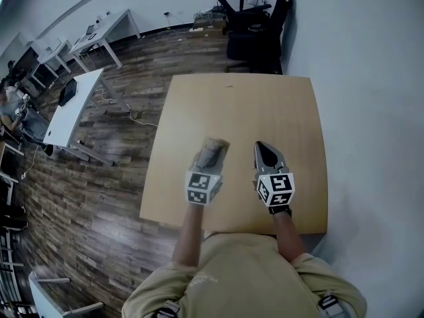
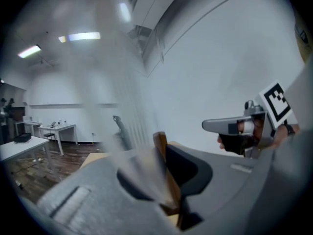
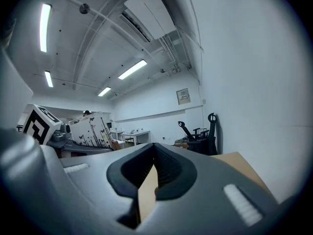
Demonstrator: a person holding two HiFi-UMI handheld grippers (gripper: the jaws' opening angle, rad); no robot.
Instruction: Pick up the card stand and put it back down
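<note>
The card stand (image 1: 214, 147), a wooden base with a patterned clear card, is held up over the wooden table (image 1: 265, 105), and my left gripper (image 1: 209, 158) is shut on it. In the left gripper view the wooden base (image 2: 161, 146) sits pinched between the jaws of that gripper (image 2: 165, 180), and the card is a blur rising to the left. My right gripper (image 1: 261, 146) hovers just right of the stand, shut with nothing in it. In the right gripper view its pads (image 3: 154, 148) meet, and the card (image 3: 90, 129) shows at the left.
Black office chairs (image 1: 255, 25) stand at the table's far edge. A white wall runs along the right side. White desks (image 1: 73, 108) stand on the wood floor to the left. The person's torso is at the table's near edge.
</note>
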